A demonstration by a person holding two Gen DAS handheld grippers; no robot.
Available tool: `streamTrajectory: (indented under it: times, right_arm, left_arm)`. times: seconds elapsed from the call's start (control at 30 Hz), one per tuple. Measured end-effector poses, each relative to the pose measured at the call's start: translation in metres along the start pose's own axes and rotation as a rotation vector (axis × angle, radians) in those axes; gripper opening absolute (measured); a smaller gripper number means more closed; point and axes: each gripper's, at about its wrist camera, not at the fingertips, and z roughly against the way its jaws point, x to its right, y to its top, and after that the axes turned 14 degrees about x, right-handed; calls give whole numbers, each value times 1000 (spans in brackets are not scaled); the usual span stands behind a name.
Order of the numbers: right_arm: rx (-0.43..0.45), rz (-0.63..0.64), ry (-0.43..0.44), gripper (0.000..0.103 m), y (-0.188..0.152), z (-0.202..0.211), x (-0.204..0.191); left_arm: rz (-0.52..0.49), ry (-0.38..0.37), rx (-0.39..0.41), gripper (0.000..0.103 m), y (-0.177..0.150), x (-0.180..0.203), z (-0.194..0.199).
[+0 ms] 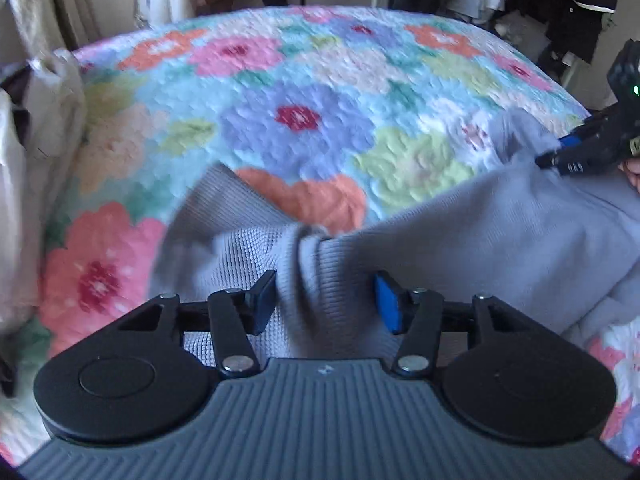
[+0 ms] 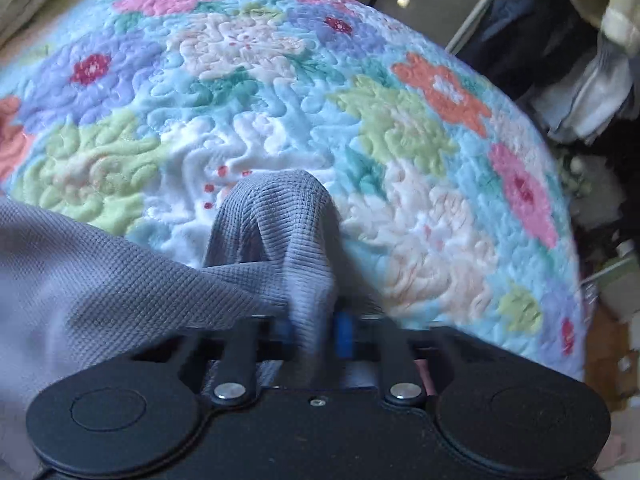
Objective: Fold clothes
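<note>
A floral quilt (image 1: 304,92) covers the bed; a grey waffle-knit garment (image 1: 500,232) is spread across its near right part. The right gripper (image 2: 314,330) is pinched tight on a fold. The left gripper (image 1: 326,300) stands partly parted, bunched cloth between its pads. Both edges are best kept taut and level.

I'm in a bedroom at home, leaning over a bed under a quilted floral bedspread (image 1: 296,116), pastel flowers all across it. Pale curtains (image 1: 48,4) hang at the far left. Dark jackets and other clothes (image 1: 576,4) hang at the far right, just past the bed's edge.
</note>
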Motion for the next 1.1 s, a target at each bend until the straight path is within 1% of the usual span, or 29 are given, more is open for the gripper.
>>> streamTrajectory:
  times: [0.03, 0.07, 0.13, 0.17, 0.23, 0.3, 0.37, 0.43, 0.5, 0.6, 0.63, 0.67, 0.7, 0.73, 0.77, 0.8, 0.83, 0.9, 0.93, 1.0, 1.03, 1.1]
  right_arm:
    - [18, -20, -1, 6, -1, 3, 3]
    - [43, -30, -9, 5, 0, 7, 6]
    - [95, -26, -28, 5, 6, 17, 11]
    - [120, -13, -40, 5, 10, 23, 13]
    - [155, 45, -86, 4, 23, 32, 16]
    - [192, 88, -118, 4, 36, 40, 20]
    - [270, 56, -135, 4, 55, 52, 31]
    - [349, 25, -151, 4, 73, 64, 42]
    - [450, -25, -180, 4, 91, 77, 51]
    - [542, -77, -202, 4, 117, 85, 59]
    - [543, -97, -186, 5, 123, 81, 60]
    - [543, -117, -170, 6, 129, 77, 61]
    - [514, -143, -169, 10, 129, 69, 61]
    - [485, -168, -168, 21, 128, 61, 61]
    - [456, -194, -166, 27, 128, 53, 60]
    - [426, -219, -161, 40, 123, 46, 59]
    - [380, -246, -138, 46, 114, 42, 58]
    - [287, -300, -92, 46, 95, 33, 57]
    - [260, -330, -49, 46, 83, 32, 56]
    - [204, -390, 39, 46, 59, 31, 55]
    - [183, -416, 67, 46, 49, 32, 56]
    - [176, -437, 89, 46, 29, 37, 52]
  left_arm:
    - [-2, 2, 6, 22, -5, 2, -2]
    - [-15, 0, 21, 15, -8, 4, -1]
    - [-29, -5, 78, 12, -5, 7, 5]
    - [-16, -4, 107, 12, 2, 6, 9]
    - [-6, -4, 161, 12, 16, 6, 16]
    - [-34, 5, 214, 12, 31, 8, 23]
    - [-70, 32, 270, 11, 48, 10, 29]
    - [-70, 50, 343, 11, 65, 8, 36]
    - [-44, 65, 428, 11, 82, 3, 43]
    - [54, 103, 580, 12, 99, -9, 48]
    - [96, 141, 600, 13, 105, -13, 43]
    - [129, 178, 597, 15, 112, -16, 32]
    - [146, 206, 572, 17, 111, -18, 23]
    - [149, 225, 524, 27, 108, -19, 14]
    - [151, 244, 477, 41, 106, -20, 4]
    - [150, 258, 432, 45, 101, -20, -4]
    - [144, 262, 392, 47, 94, -20, -7]
    - [136, 265, 314, 50, 78, -18, -13]
    - [143, 253, 281, 54, 68, -17, -12]
    - [157, 224, 218, 55, 49, -14, -9]
    - [164, 201, 195, 56, 35, -12, -4]
    - [162, 181, 153, 56, 13, -4, 4]
